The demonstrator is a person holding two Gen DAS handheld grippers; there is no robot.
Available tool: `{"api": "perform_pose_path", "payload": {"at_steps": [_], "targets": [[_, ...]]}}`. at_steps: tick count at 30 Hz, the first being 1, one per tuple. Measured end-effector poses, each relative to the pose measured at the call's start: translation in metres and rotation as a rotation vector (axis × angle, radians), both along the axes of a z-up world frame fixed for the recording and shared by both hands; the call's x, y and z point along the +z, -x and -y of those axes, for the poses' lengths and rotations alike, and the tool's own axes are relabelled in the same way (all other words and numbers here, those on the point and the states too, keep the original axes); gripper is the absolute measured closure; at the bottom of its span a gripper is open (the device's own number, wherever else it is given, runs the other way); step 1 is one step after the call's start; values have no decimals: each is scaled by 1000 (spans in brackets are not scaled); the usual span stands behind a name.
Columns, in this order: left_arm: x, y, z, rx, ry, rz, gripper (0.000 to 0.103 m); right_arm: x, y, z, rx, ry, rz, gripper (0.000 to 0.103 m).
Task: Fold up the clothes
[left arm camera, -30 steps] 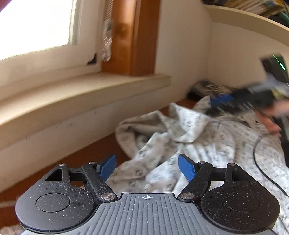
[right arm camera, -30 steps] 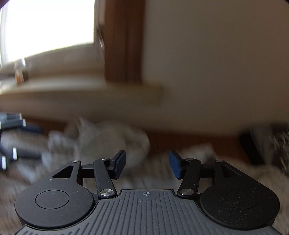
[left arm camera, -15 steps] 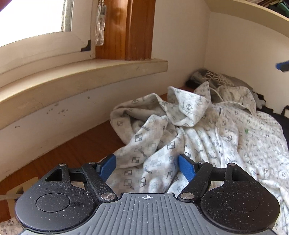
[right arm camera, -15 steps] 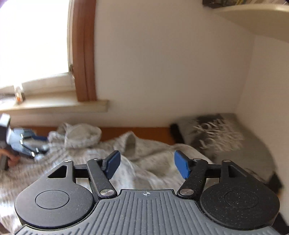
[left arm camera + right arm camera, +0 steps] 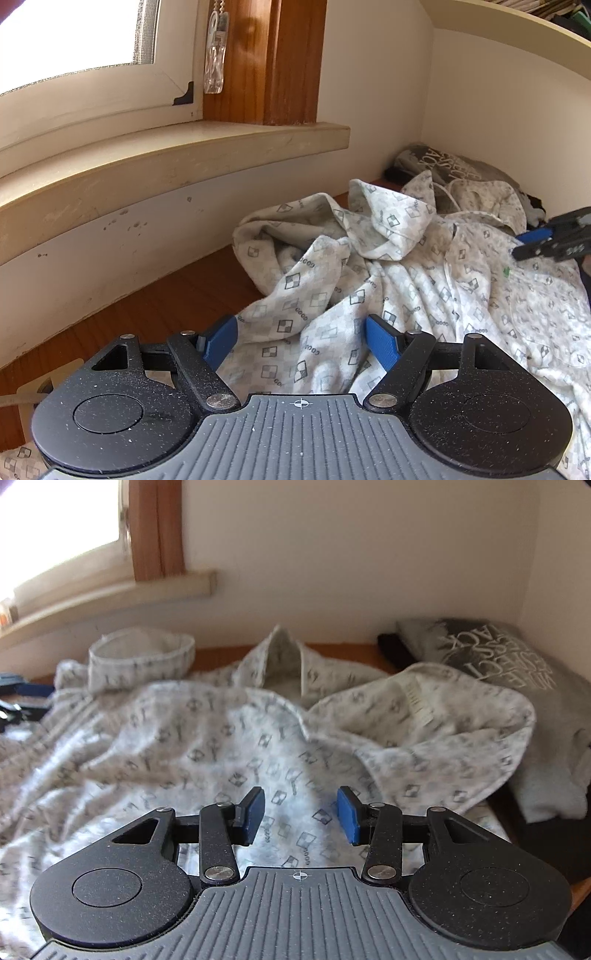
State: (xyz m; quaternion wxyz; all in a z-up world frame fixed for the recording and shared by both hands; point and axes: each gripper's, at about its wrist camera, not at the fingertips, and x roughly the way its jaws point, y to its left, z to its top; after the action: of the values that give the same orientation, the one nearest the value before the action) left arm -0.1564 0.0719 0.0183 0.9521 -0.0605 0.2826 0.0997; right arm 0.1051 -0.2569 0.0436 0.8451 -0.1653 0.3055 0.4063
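A white garment with a grey square print [image 5: 388,280] lies crumpled on a wooden surface under the window. My left gripper [image 5: 301,338] hovers wide open over its near sleeve, with cloth below the blue pads but not pinched. The right gripper [image 5: 300,814] hangs over the garment's body [image 5: 207,746] near the hood [image 5: 443,723]; its jaws are closing, and nothing is pressed between the pads. In the left wrist view the right gripper [image 5: 532,243] enters at the right edge, above the cloth.
A grey printed garment [image 5: 491,657] lies in the far corner by the wall. The wooden surface [image 5: 155,310] shows bare left of the white garment. A window sill [image 5: 184,155] runs along the back. A shelf [image 5: 517,26] overhangs top right.
The right gripper swung right, then came down and closer over the white garment, its jaws narrowing. The left wrist view has barely shifted since half a second ago.
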Motion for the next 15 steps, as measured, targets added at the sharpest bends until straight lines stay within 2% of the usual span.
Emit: {"api": "perform_pose_path", "payload": {"at_steps": [1,3,7,9,12,15], "targets": [[0,1,0,-4,2,6,24,-3,0,-2,-2,10,6,69],[1,2,0,-9,6,16,24,-4,-1,1,1,15,3,101],[6,4,-1,-5,14,31,24,24,17,32,-2,-18,88,102],[12,6,-3,-1,13,47,24,39,23,53,-17,-35,98,102],[17,8,-4,6,16,63,24,39,26,70,-15,18,63,101],[17,7,-4,11,9,56,24,29,20,69,-35,4,29,98]]}}
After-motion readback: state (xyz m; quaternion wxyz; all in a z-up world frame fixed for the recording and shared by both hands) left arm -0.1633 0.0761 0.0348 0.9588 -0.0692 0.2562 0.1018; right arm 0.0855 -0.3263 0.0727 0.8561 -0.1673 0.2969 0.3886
